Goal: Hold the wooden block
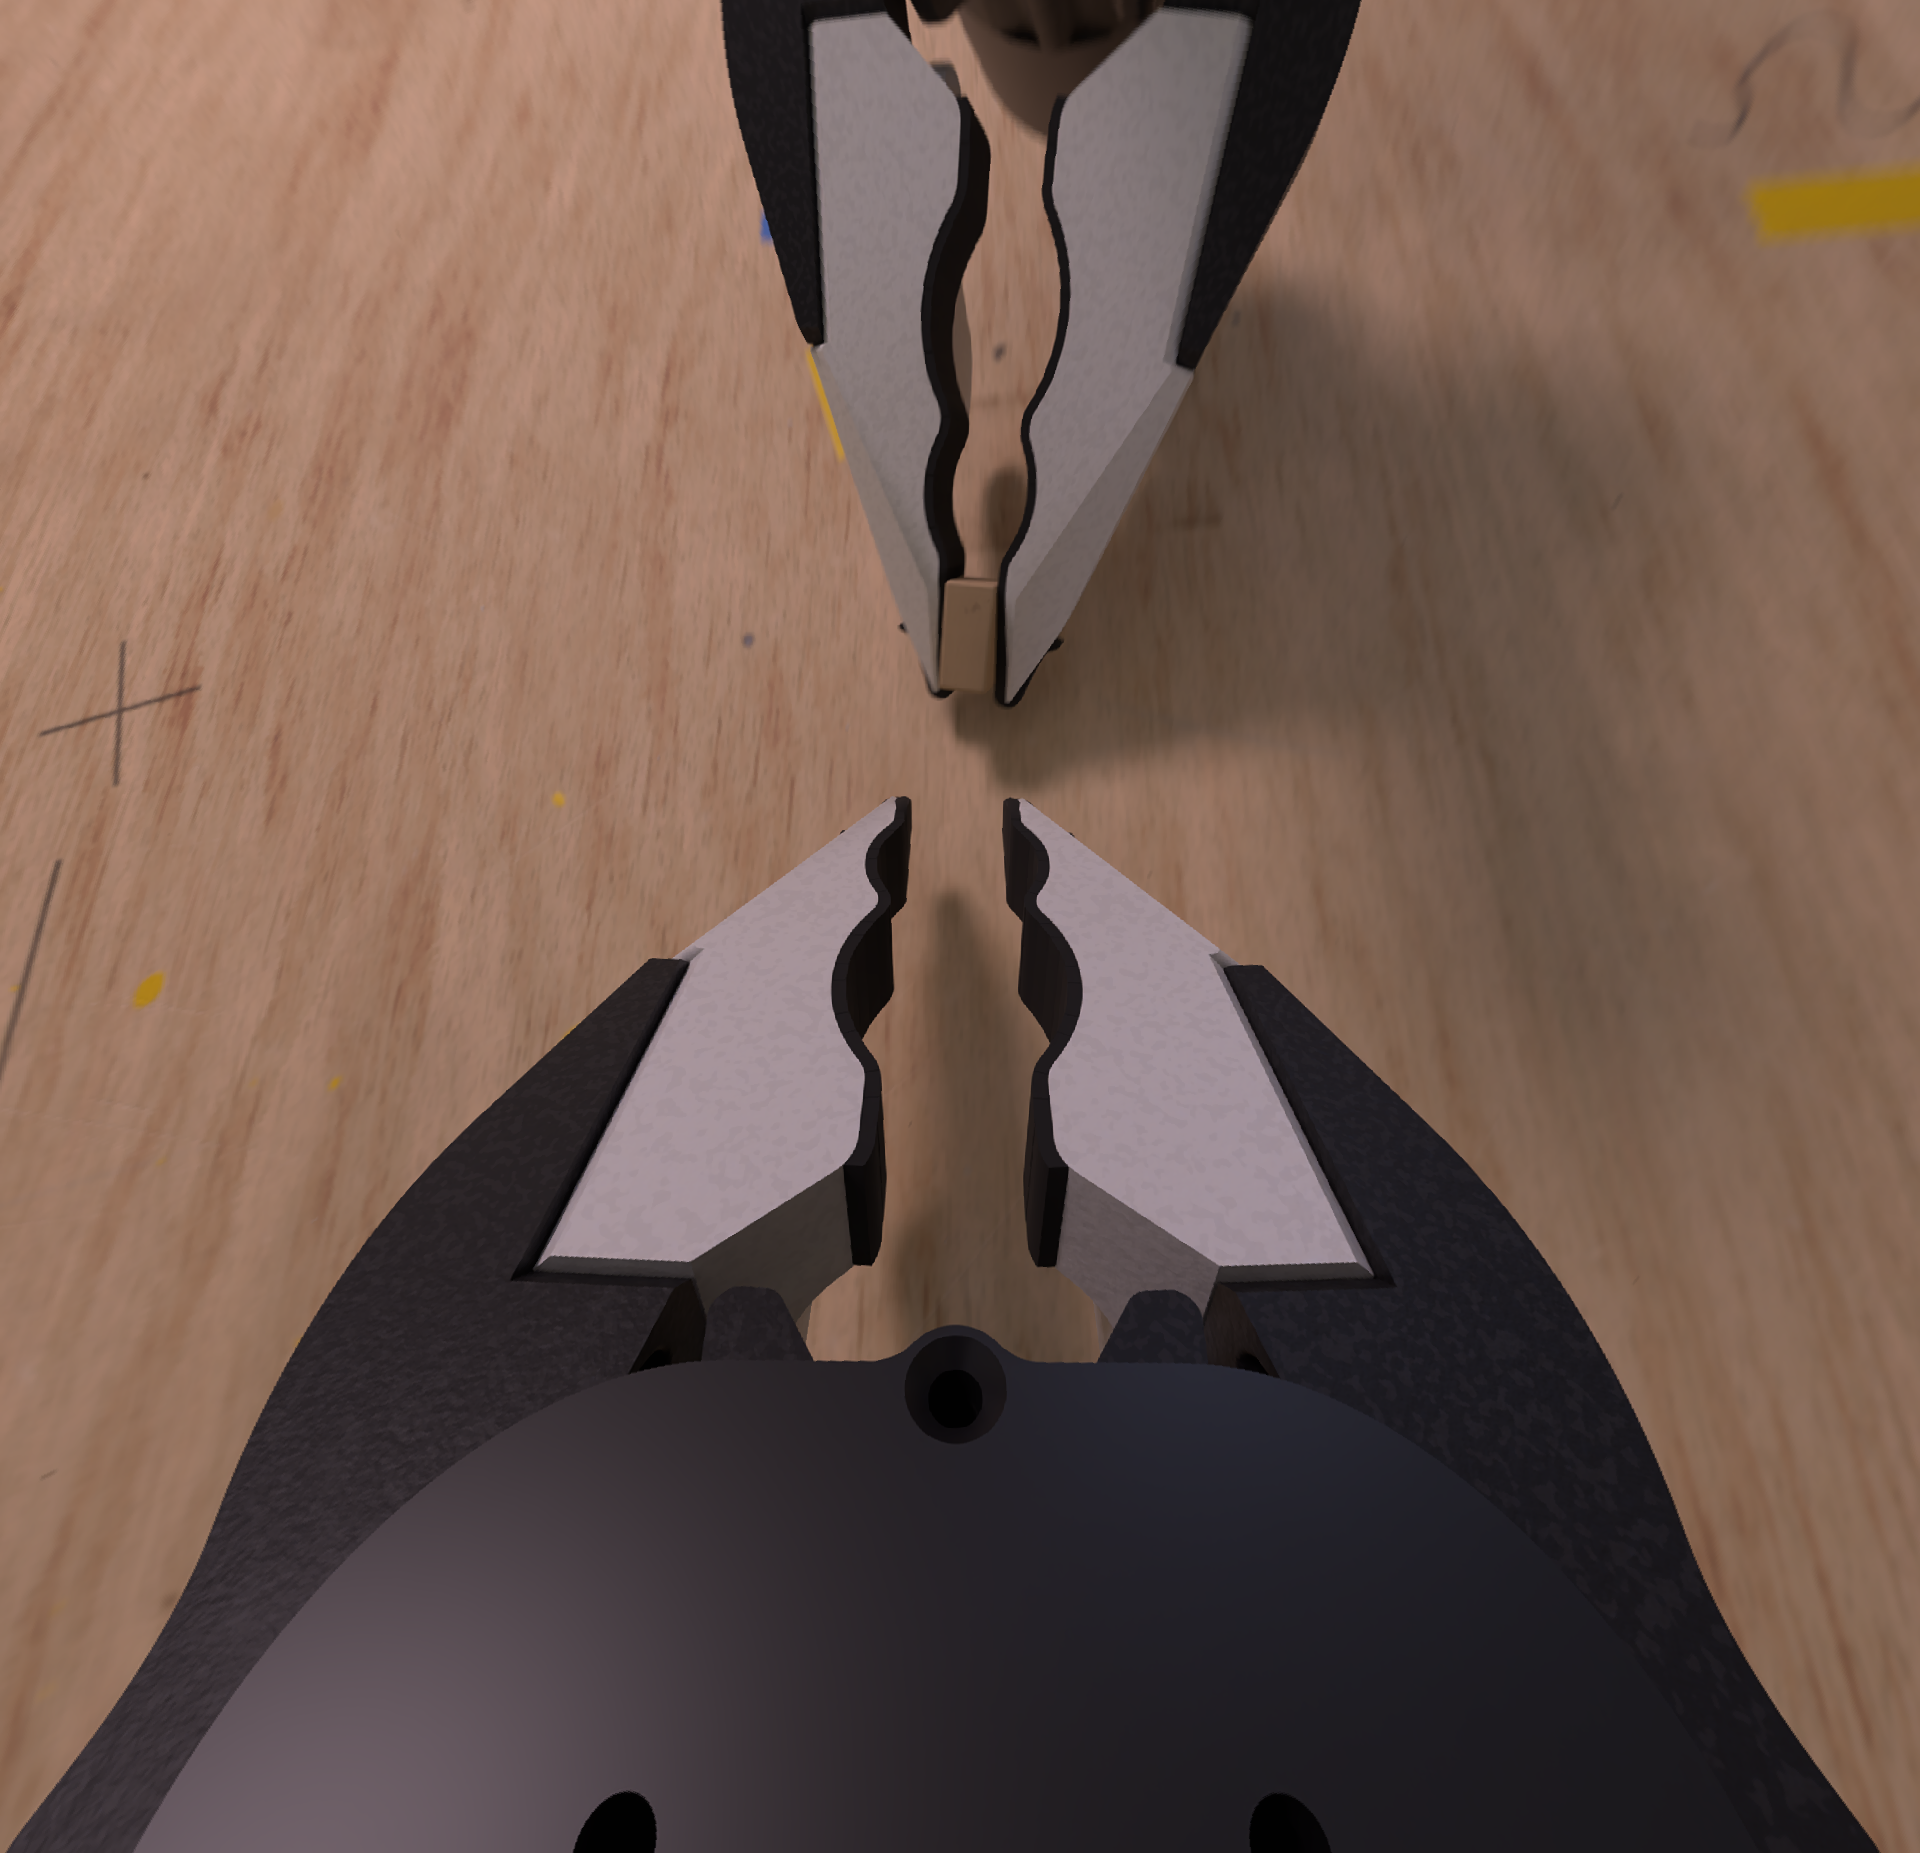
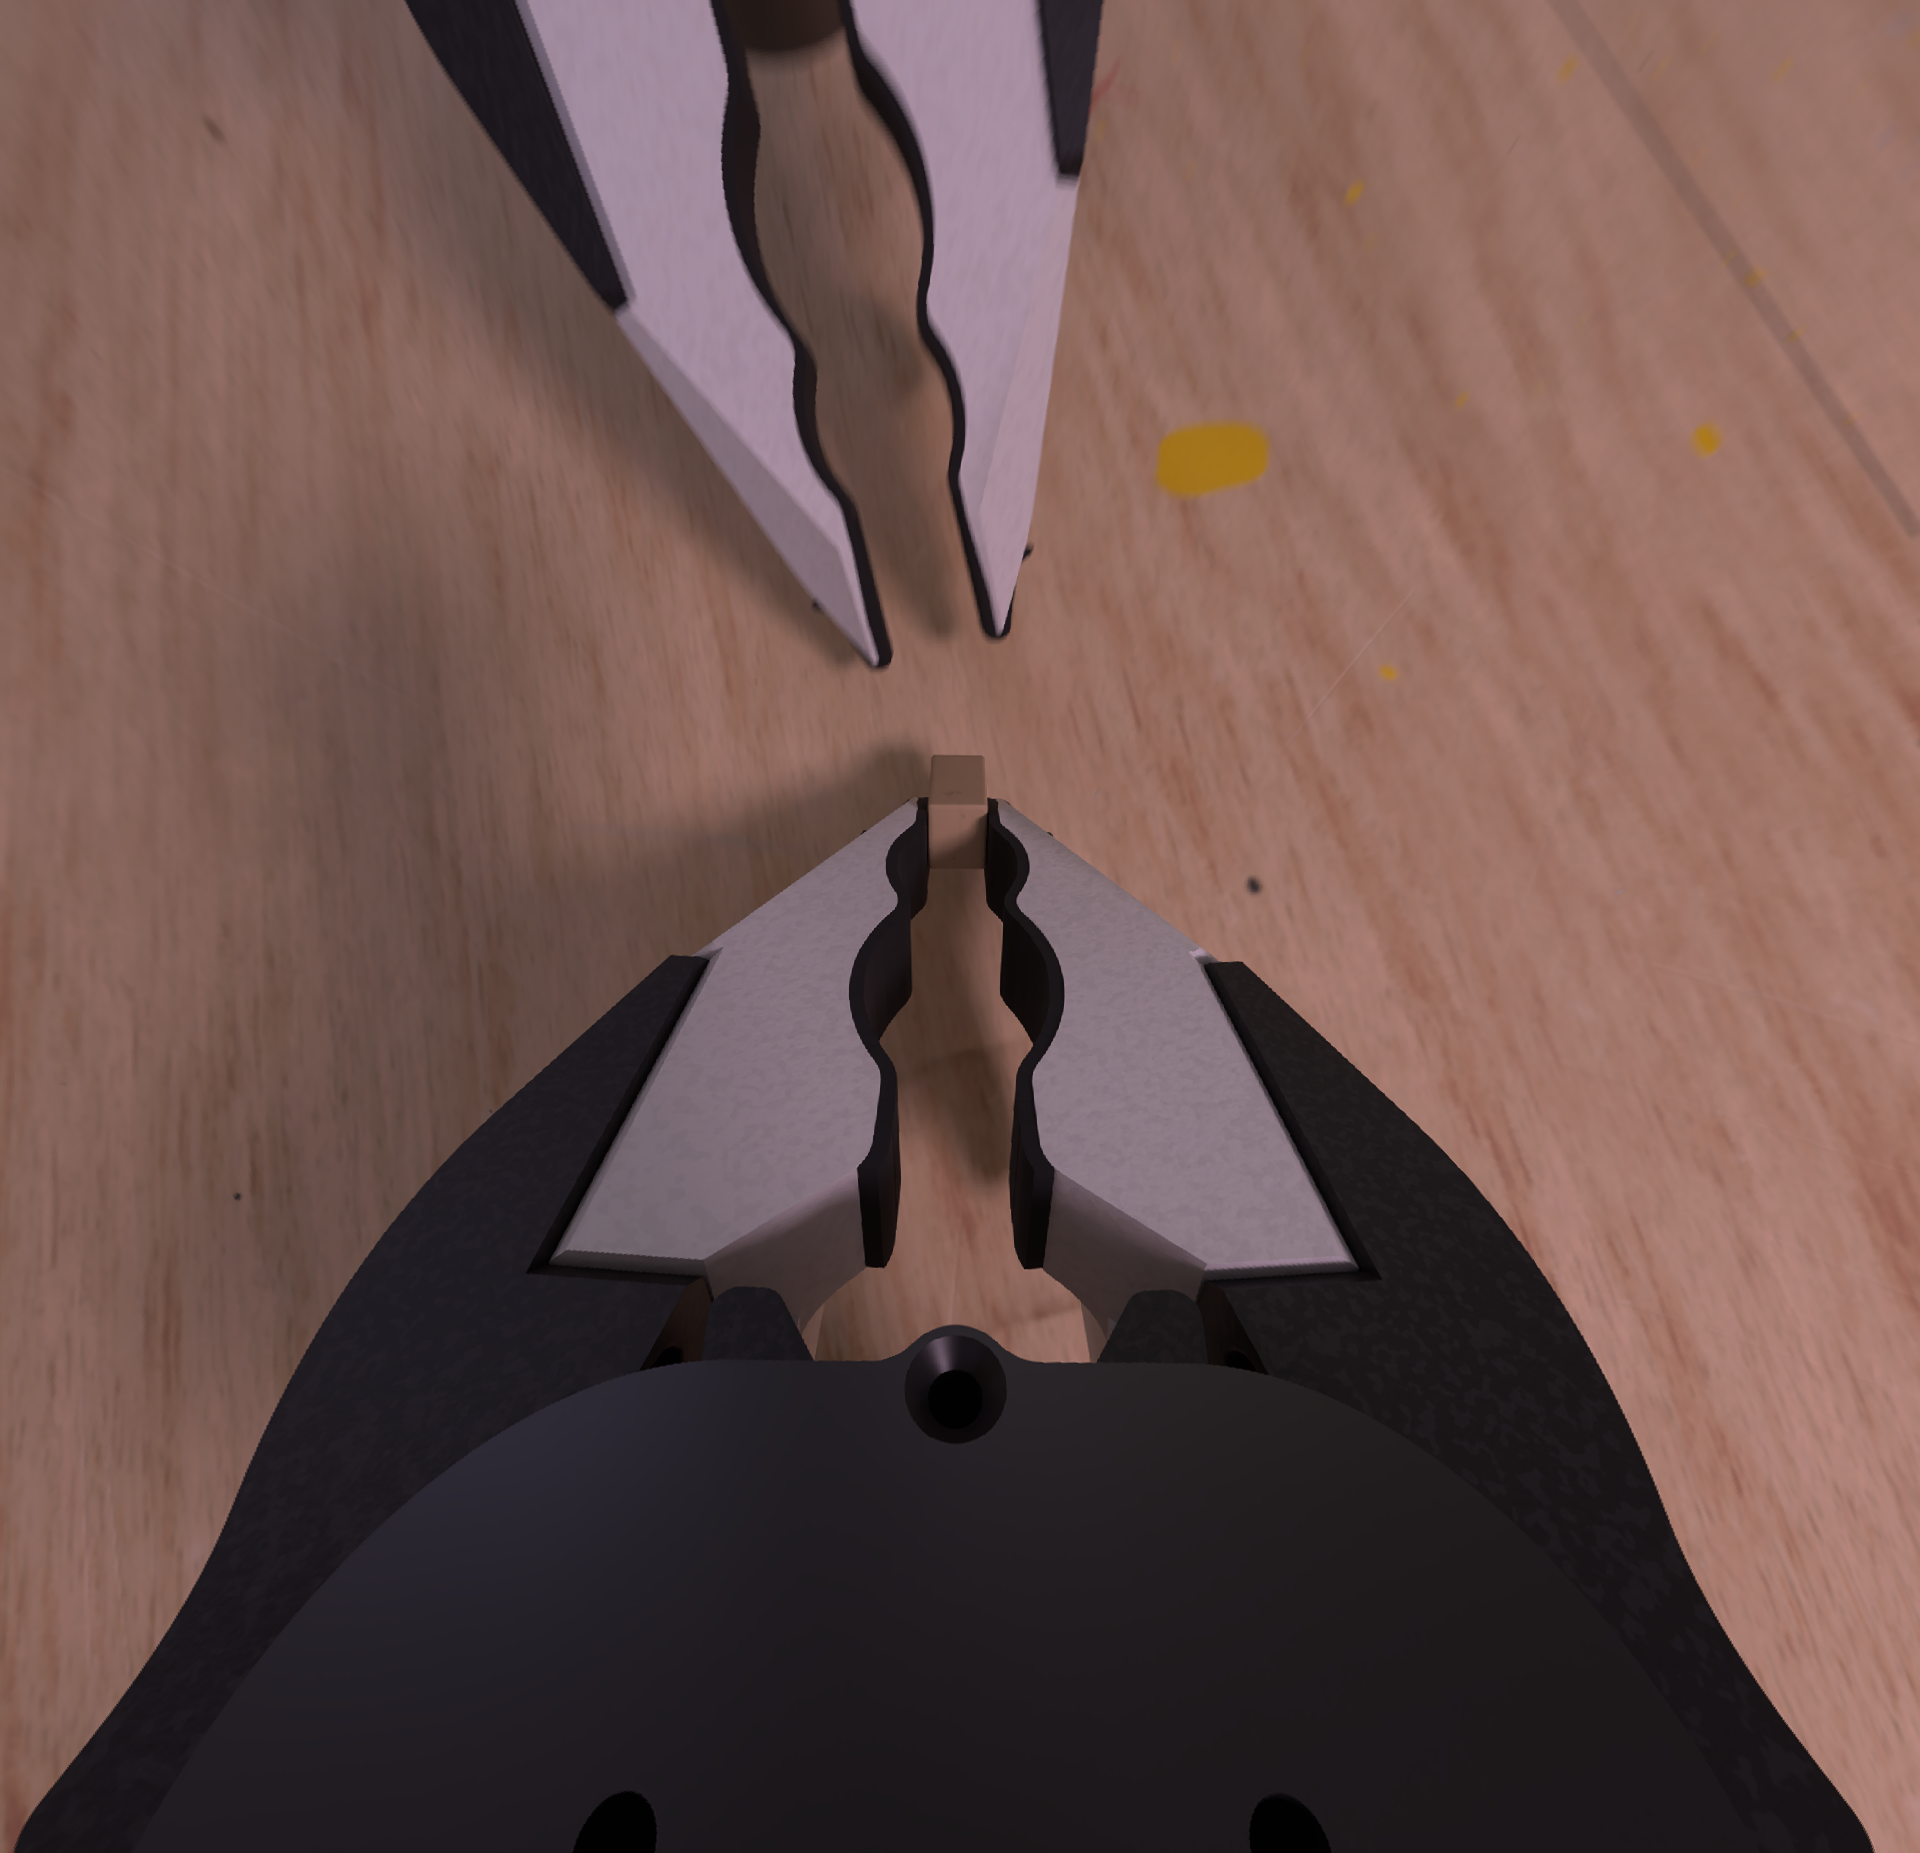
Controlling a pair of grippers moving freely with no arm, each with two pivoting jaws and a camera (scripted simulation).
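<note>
The wooden block (image 2: 957, 811) is small and tan. It is pinched between the fingertips of my right gripper (image 2: 957, 816), which is shut on it, with its far end sticking out past the tips. In the left wrist view the same block (image 1: 971, 634) shows between the tips of the right gripper (image 1: 975, 686), which faces me. My left gripper (image 1: 956, 806) is open by a narrow gap and empty, a short way from the block and lined up with it. In the right wrist view the left gripper (image 2: 938, 645) points at the block from the far side.
The wooden tabletop (image 1: 416, 453) carries pencil marks, a cross (image 1: 120, 707), yellow paint spots (image 2: 1210, 458) and a yellow tape strip (image 1: 1834, 203) at the far right. The right gripper casts a dark shadow (image 1: 1351, 556) on the table.
</note>
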